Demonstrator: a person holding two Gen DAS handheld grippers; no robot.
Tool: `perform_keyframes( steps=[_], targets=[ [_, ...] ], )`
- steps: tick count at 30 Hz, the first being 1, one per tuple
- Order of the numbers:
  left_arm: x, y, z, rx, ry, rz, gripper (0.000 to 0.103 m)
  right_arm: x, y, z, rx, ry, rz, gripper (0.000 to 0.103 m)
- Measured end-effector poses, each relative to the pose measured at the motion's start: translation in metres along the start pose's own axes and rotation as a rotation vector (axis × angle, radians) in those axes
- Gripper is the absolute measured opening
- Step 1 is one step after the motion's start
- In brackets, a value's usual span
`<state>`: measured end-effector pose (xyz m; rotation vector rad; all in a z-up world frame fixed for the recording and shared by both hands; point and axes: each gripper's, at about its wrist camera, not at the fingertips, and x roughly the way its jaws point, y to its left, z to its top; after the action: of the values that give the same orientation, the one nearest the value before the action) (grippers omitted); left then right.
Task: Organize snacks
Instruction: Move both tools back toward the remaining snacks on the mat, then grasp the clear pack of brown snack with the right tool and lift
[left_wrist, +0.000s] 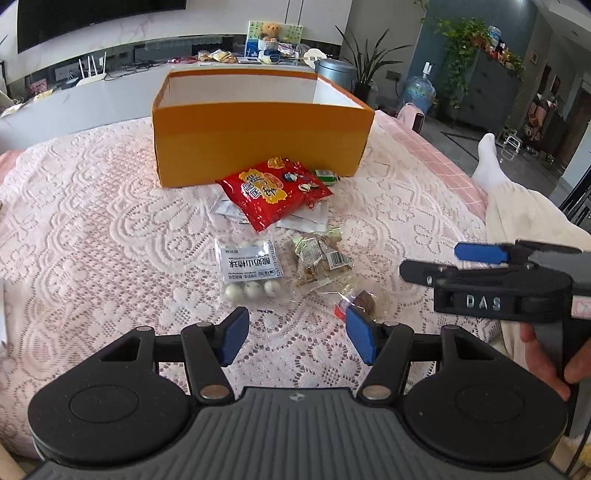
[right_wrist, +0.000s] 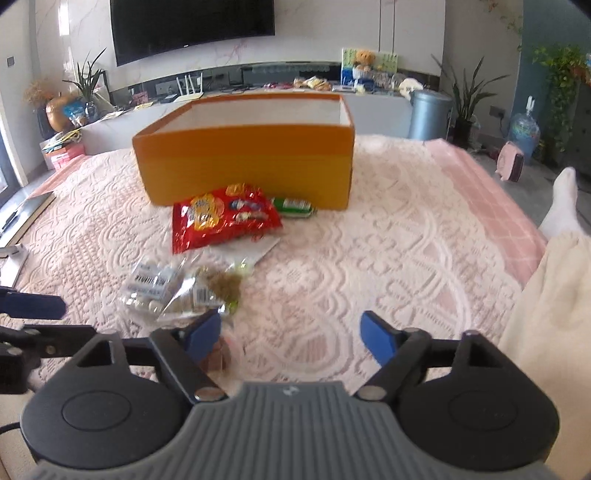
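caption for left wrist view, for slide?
Open left gripper above snack packets on lace cloth, empty orange box behind.

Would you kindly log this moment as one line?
stage: approach | left gripper: open | right gripper: open | snacks: on lace cloth | orange box: no snacks visible inside

One orange box (left_wrist: 258, 142); one red snack bag (left_wrist: 271, 194); one green packet (left_wrist: 327, 176); three clear packets (left_wrist: 251, 267).

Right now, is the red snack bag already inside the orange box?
No, the red snack bag lies on the lace cloth in front of the orange box, outside its walls.
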<state>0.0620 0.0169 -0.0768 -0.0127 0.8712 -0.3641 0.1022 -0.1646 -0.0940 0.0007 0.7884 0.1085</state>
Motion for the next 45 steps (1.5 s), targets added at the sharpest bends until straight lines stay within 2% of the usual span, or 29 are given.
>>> perform_keyframes(
  steps=[6,10,20,23,26,29,32,36,45],
  targets=[
    [0.011,0.01,-0.004,-0.021,0.041,0.054,0.07,0.006,0.018,-0.008,-0.053,0.02,0.11,0.067],
    [0.016,0.017,-0.005,-0.035,0.052,0.069,0.07,0.015,0.032,-0.011,-0.097,0.034,0.168,0.065],
    [0.026,0.023,-0.004,-0.031,0.035,0.073,0.07,0.046,0.033,-0.011,-0.052,0.109,0.207,0.056],
    [0.029,0.026,-0.004,-0.052,0.034,0.081,0.072,0.048,0.034,-0.011,-0.061,0.108,0.204,0.054],
    [0.031,0.028,-0.003,-0.064,0.029,0.086,0.072,0.047,0.035,-0.011,-0.067,0.103,0.209,0.047],
    [0.032,0.027,-0.002,-0.061,0.018,0.08,0.077,0.045,0.035,-0.011,-0.077,0.101,0.217,0.041],
    [0.033,0.024,0.001,-0.052,0.007,0.08,0.084,0.039,0.036,-0.011,-0.088,0.104,0.203,0.04],
    [0.033,0.019,0.007,-0.042,-0.003,0.069,0.084,0.029,0.031,-0.009,-0.096,0.108,0.165,0.039],
    [0.044,-0.007,0.031,-0.031,-0.017,-0.031,0.081,0.03,-0.001,0.008,-0.048,0.06,0.013,0.04]
  ],
)
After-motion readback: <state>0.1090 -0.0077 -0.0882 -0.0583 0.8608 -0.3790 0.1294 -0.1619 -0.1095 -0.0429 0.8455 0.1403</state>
